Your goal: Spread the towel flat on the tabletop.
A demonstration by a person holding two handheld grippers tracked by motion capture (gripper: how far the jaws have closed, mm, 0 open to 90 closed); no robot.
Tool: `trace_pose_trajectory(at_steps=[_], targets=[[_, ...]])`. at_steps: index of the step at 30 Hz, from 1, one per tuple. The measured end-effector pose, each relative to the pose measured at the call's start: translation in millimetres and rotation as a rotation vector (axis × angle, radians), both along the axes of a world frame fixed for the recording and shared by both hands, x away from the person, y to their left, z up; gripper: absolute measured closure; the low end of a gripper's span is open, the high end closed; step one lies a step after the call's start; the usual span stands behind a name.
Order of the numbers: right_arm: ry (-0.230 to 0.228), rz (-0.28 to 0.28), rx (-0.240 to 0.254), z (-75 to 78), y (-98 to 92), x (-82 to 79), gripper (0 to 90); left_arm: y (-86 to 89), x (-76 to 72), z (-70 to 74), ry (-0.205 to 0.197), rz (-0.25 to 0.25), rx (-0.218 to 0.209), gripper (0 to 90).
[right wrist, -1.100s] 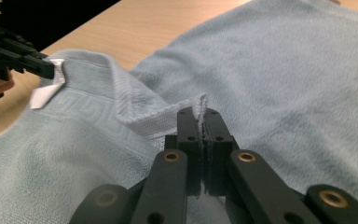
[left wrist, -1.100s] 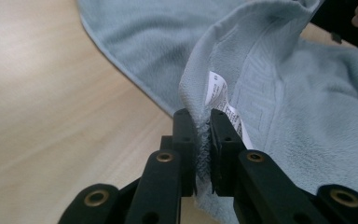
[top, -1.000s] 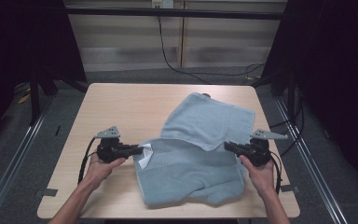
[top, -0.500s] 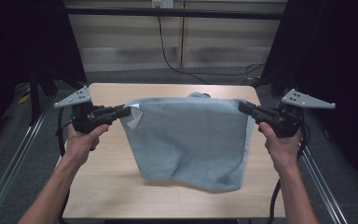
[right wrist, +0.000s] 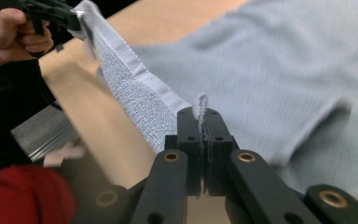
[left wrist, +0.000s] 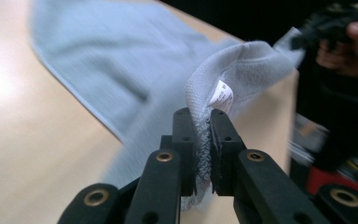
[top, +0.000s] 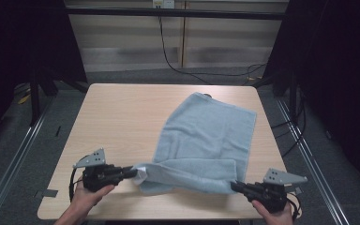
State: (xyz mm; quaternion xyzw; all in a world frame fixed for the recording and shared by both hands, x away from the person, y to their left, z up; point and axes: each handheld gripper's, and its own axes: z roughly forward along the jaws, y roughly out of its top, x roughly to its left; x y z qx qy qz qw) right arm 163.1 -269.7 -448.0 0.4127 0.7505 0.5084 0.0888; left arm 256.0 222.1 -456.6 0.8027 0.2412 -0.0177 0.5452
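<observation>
The light wooden tabletop (top: 122,117) carries a pale blue towel (top: 206,136) that lies across its right half, running from about one o'clock near the far edge down toward six o'clock at the near edge, where its nearest hem is lifted off the wood and stretched between the two tools. The left hand-held gripper (top: 132,172) sits at roughly seven o'clock, its jaws nearly closed and clamped on the towel's left near corner; in the left gripper view the terry edge is pinched between the black jaws (left wrist: 203,140) and a small white label (left wrist: 221,95) (print too small to read) hangs just above them. The right hand-held gripper (top: 235,186) sits at about five o'clock, jaws fully pressed together on the towel's right near corner, a thin fold of cloth (right wrist: 201,109) standing up between them. A hand (top: 89,197) holds the left tool from below.
</observation>
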Motion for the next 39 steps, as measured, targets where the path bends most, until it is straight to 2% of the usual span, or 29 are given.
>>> trace_pose_trajectory(at_steps=[1, 4, 5, 6, 7, 10, 12, 13, 15, 16, 17, 18, 19, 20, 22, 23, 25, 27, 28, 29, 30, 31, 35, 37, 39], targets=[[0.015, 0.006, 0.007, -4.7, -2.2, -5.9, 88.0, 0.8, -6.6, -3.7, 0.021, -0.018, 0.013, 82.9], [0.061, 0.040, -0.019, -13.0, -4.2, -23.6, 87.5, 3.7, -30.7, -17.5, 0.068, -0.071, 0.039, 82.7], [0.070, 0.054, -0.036, -13.7, -3.1, -29.4, 86.5, 4.9, -40.4, -21.2, 0.061, -0.069, 0.043, 82.5], [0.075, 0.063, -0.046, -13.6, -2.0, -33.7, 82.7, 6.1, -48.0, -23.2, 0.068, -0.083, 0.047, 82.3], [0.086, 0.066, -0.038, -12.8, -1.2, -35.0, 74.4, 6.8, -53.3, -23.4, 0.078, -0.101, 0.049, 81.2], [0.064, 0.061, -0.043, -3.6, -0.7, -32.3, 65.5, 10.4, -57.7, -17.9, 0.067, -0.115, 0.004, 68.2], [0.027, 0.040, -0.009, 5.5, -3.4, -28.5, 62.0, 12.8, -49.8, -12.4, 0.067, -0.108, -0.030, 62.0], [0.010, 0.030, -0.008, 9.0, -4.6, -24.9, 60.9, 12.7, -43.7, -10.3, 0.055, -0.091, -0.039, 61.8], [0.006, 0.012, -0.050, 10.7, -4.4, -11.2, 56.9, 9.9, -25.7, -7.9, 0.051, -0.068, -0.031, 58.4], [0.009, 0.003, -0.063, 9.2, -3.8, -1.7, 55.6, 6.9, -16.0, -7.3, 0.036, -0.047, -0.009, 57.9], [0.015, 0.001, -0.071, 7.2, -2.7, 8.2, 53.7, 2.5, -5.3, -8.3, 0.047, -0.031, 0.005, 56.8], [0.017, 0.003, -0.084, 4.6, -1.1, 18.7, 52.8, -2.1, 5.3, -10.6, 0.041, -0.006, 0.022, 56.1], [0.023, -0.002, -0.103, 1.8, 0.4, 29.4, 51.8, -7.3, 15.6, -13.8, 0.044, 0.010, 0.051, 55.3], [0.028, -0.012, -0.112, -1.6, 0.8, 40.8, 50.7, -13.2, 26.1, -18.4, 0.069, -0.004, 0.074, 52.9], [0.046, -0.019, -0.116, -8.4, 0.6, 62.1, 48.7, -24.7, 38.3, -26.8, 0.073, 0.012, 0.120, 50.0], [0.051, -0.031, -0.137, -11.4, 0.3, 71.1, 46.0, -30.3, 42.6, -30.8, 0.089, -0.017, 0.129, 47.6], [0.066, -0.032, -0.145, -16.8, -0.7, 85.6, 42.1, -41.1, 46.9, -37.2, 0.102, -0.039, 0.161, 44.9], [0.088, -0.022, -0.156, -23.9, -1.2, 97.6, 39.2, -47.2, 48.3, -41.8, 0.115, -0.066, 0.166, 43.6], [0.110, -0.028, -0.155, -28.2, -1.1, 101.5, 40.1, -48.9, 46.1, -42.5, 0.121, -0.091, 0.172, 48.9], [0.125, -0.018, -0.149, -32.2, -0.5, 103.4, 52.1, -49.2, 41.3, -41.9, 0.094, -0.133, 0.179, 66.2], [0.125, 0.013, -0.143, -34.0, 1.3, 102.1, 68.0, -49.3, 34.8, -39.7, 0.081, -0.158, 0.193, 80.3], [0.077, 0.009, -0.146, -31.6, 5.2, 94.9, 81.7, -48.3, 31.4, -37.8, 0.086, -0.168, 0.189, 82.1], [0.025, 0.038, -0.090, -12.9, 8.8, 67.2, 85.6, -36.0, 12.7, -25.0, 0.076, -0.182, 0.118, 84.5], [0.020, 0.040, -0.055, -7.2, 5.5, 50.0, 85.5, -29.2, 1.8, -21.9, 0.090, -0.200, 0.086, 84.7], [0.031, 0.056, -0.037, -7.1, 1.9, 32.9, 84.7, -24.6, -11.0, -22.0, 0.100, -0.224, 0.076, 84.7]])
